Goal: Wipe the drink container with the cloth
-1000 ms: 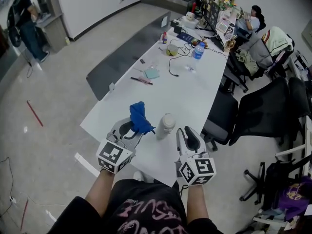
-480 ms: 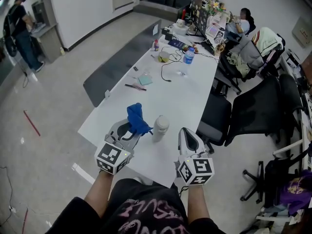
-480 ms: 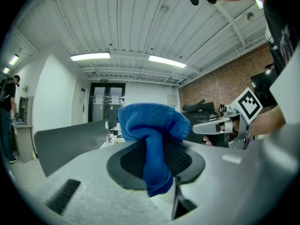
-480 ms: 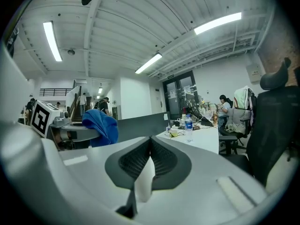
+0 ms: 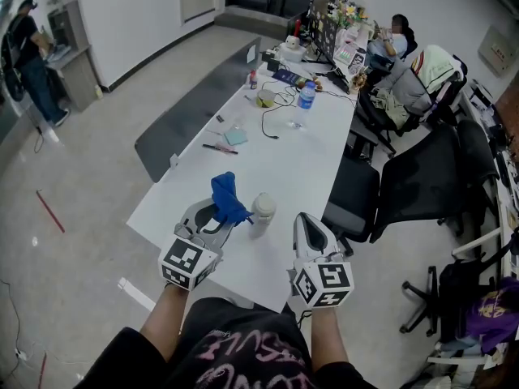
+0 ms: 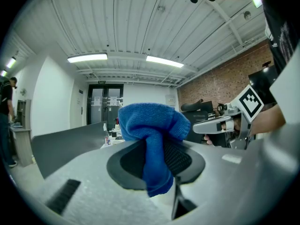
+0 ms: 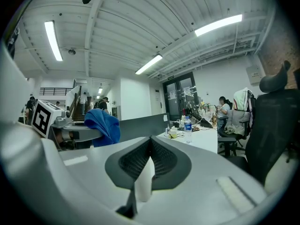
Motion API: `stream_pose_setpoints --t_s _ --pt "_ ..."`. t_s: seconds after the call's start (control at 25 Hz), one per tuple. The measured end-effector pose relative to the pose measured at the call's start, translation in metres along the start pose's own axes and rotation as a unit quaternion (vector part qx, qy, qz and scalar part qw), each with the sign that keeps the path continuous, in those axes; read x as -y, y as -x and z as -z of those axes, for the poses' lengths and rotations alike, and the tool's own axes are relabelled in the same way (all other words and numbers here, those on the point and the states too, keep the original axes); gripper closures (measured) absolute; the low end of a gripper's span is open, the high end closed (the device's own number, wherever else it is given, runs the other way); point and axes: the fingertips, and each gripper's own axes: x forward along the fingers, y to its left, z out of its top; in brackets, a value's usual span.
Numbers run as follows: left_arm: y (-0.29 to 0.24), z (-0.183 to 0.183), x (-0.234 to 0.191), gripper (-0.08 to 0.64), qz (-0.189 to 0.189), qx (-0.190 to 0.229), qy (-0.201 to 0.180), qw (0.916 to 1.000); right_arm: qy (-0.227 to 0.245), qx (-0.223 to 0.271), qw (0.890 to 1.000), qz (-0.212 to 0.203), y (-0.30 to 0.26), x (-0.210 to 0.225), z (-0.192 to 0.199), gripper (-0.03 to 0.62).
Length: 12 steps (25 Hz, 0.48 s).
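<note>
Container (image 5: pixel 262 209), a pale capped cylinder, stands upright near the close end of the white table (image 5: pixel 300 148), in the lower centre of the head view, between the two grippers. It is not held by anything.

The left gripper (image 5: pixel 214 215) sits just to the left of it. Its fingers (image 6: pixel 180 158) are clamped on the blue cloth (image 5: pixel 227 197), which bunches up above them and hangs down in front. The cloth's lower edge comes very close to the container's side, but the head view does not show whether the two touch.

The right gripper (image 5: pixel 307 222) is to the lower right of the container and apart from it. In its own view its fingers (image 7: pixel 164 161) are pressed together with nothing between them.

The task looks to be at its start: the cloth is in hand and brought up beside the container, and no wiping contact can be confirmed. Two things seem needed next. The container is light-looking and free-standing, so a sideways rub from the cloth could push it over or slide it along the table. The right fingers would therefore have to part and close around its body or cap to steady it. The left gripper could then press the bunched cloth against the wall and stroke along it, keeping the grip firm enough that the cloth does not pull out.
</note>
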Motion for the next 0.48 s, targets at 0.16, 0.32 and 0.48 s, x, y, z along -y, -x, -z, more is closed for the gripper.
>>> stream_pose_setpoints --t_s 0.16,0.32,0.48 --pt "0.0021 0.0005 0.0001 0.463 -0.005 0.0 0.003 1.0 -0.001 0.001 1.0 -0.003 0.0012 0.0 0.0005 0.6" --pt "0.0039 0.0005 -0.0012 0.463 -0.01 0.0 0.004 0.9999 -0.005 0.004 1.0 -0.004 0.0008 -0.0001 0.0006 0.6" --pt "0.0068 -0.0004 -0.0015 0.463 -0.011 -0.002 0.001 0.9999 -0.008 0.007 1.0 -0.005 0.0019 -0.002 -0.0007 0.6"
